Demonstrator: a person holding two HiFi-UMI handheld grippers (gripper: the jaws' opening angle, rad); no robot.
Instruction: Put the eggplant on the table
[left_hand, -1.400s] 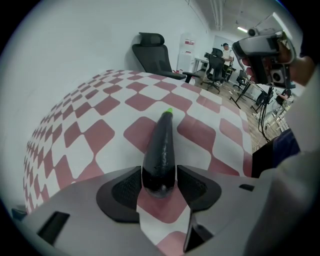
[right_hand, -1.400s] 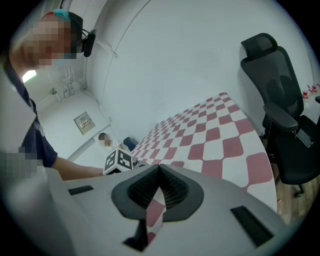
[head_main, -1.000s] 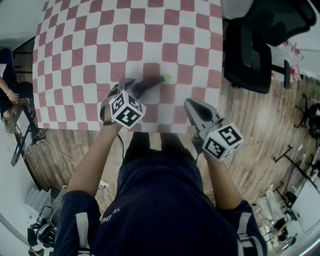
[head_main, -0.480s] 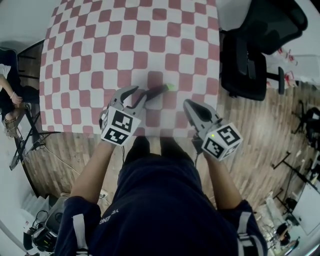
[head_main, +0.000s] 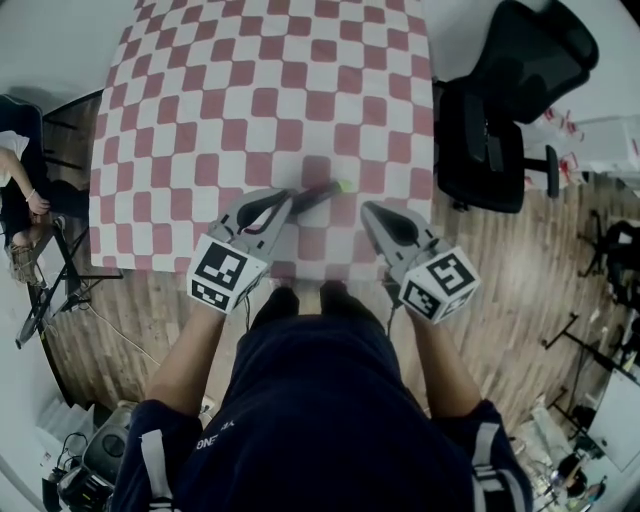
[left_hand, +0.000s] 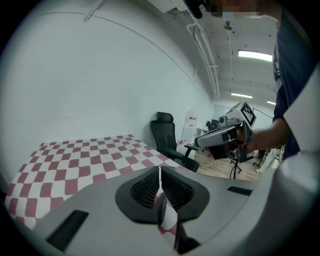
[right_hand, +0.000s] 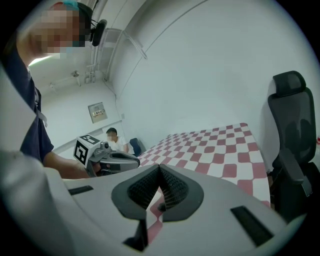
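- Eggplant (head_main: 320, 192): lies on the checkered table (head_main: 260, 100), near its front edge, free of any grip.
- Left tool (head_main: 286, 200): jaws pressed together, nothing between them.
- Right tool (head_main: 372, 212): likewise closed and empty.
- Step: placing, which I judge finished.
- Next: I only need to keep both tools clear.

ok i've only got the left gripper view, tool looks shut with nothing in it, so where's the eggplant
Observer: The head view has the eggplant lying on the checked table, near the front edge, just past the left tool.
Operator: which way's it lying
Observer: Dark end toward the left tool, green stem pointing away to the right.
Operator: and the right tool
Observer: Its own view shows the right tool shut, nothing between the jaws.
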